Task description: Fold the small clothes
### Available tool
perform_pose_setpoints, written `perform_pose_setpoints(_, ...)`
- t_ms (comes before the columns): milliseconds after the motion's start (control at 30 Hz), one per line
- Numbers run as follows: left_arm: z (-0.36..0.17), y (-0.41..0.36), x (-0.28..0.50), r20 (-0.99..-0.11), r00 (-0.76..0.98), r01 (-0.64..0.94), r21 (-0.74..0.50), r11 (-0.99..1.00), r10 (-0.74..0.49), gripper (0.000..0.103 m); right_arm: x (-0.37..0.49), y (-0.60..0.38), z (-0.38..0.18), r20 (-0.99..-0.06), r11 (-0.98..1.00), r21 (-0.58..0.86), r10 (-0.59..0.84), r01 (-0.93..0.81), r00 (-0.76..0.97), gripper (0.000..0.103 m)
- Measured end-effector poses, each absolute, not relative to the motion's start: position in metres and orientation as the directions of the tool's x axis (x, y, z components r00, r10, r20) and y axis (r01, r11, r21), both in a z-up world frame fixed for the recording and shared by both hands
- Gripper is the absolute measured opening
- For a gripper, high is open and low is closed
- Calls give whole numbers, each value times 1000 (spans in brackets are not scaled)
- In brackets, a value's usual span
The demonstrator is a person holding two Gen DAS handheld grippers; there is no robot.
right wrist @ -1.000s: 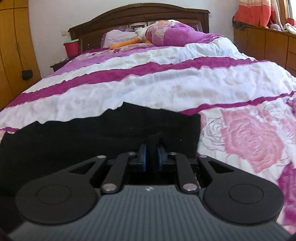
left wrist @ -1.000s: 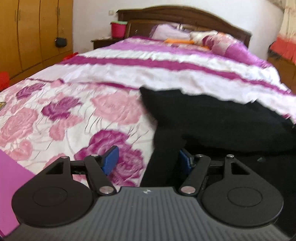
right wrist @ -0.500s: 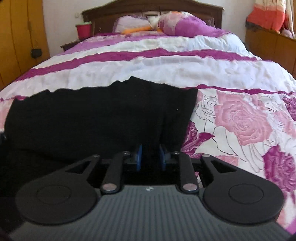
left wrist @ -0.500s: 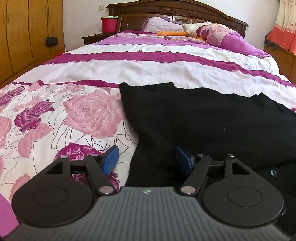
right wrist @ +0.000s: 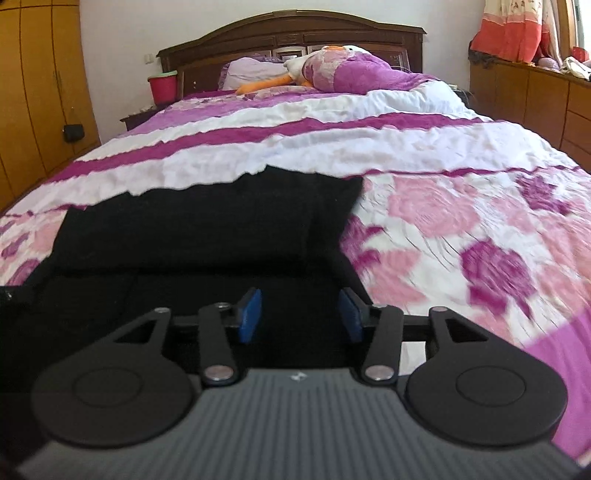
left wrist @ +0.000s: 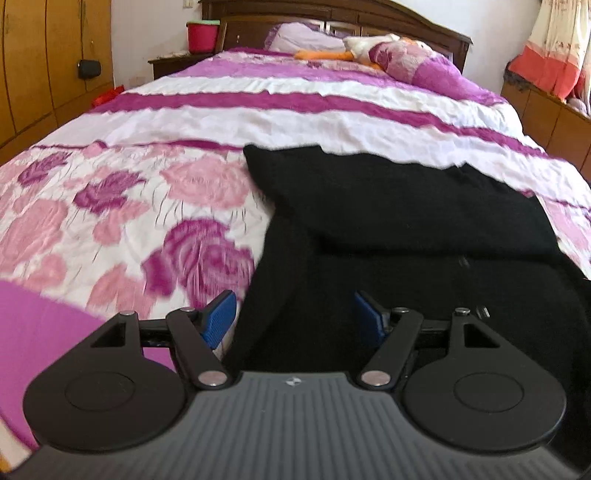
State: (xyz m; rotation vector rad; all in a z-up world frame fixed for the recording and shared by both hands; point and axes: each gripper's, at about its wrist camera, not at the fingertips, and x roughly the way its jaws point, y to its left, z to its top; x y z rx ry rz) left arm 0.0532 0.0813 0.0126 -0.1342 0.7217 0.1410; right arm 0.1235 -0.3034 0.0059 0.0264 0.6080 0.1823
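Note:
A black garment (left wrist: 388, 206) lies spread on the bed, with its far part folded over the near part; it also shows in the right wrist view (right wrist: 207, 221). My left gripper (left wrist: 293, 314) is open, its blue pads on either side of the garment's near left edge, holding nothing. My right gripper (right wrist: 299, 314) is open above the garment's near right part, with nothing between its pads.
The bed has a pink and purple floral bedspread (left wrist: 129, 206) with white and purple stripes further back. Pillows and a plush duck (right wrist: 295, 77) lie at the wooden headboard. A red bucket (left wrist: 201, 35) stands on the nightstand. Wooden wardrobes (left wrist: 44, 66) stand at left, cabinets (right wrist: 535, 99) at right.
My right gripper has opened and let go of the black garment, whose folded part now lies flat. Both grippers have drawn back toward the near edge. The left stayed open.

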Motion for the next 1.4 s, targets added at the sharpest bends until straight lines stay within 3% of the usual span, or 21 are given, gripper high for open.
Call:
perform_pose_setpoints(300, -6, 46, -3, -700, 701, -123, 67, 990, 134, 75, 66, -325, -10, -615, 986, 107, 164, -124, 771, 50)
perform_pose_setpoints(567, -17, 56, -51, -731, 659, -173, 82, 981, 177, 75, 29, -337, -26, -635, 987, 124, 156, -99, 757, 50)
perform_pose_setpoints(800, -23, 81, -76, -714, 700, -172, -153, 973, 12, 75, 5, -336, -34, -634, 983, 155, 177, -100, 753, 50)
perform_pose_setpoints(1033, -33, 72, -80, -681, 726, -75, -222, 972, -99, 75, -10, -332, -41, -643, 979, 167, 198, -117, 740, 50)
perform_pose_setpoints(1300, -48, 85, -68, -606, 777, -76, -357, 931, -169, 75, -16, -336, -51, -645, 974, 190, 220, -125, 731, 51)
perform_pose_setpoints(1400, -46, 87, -70, -561, 773, 5, -461, 888, -296, 75, -16, -336, -52, -639, 970, 209, 234, -128, 733, 52)
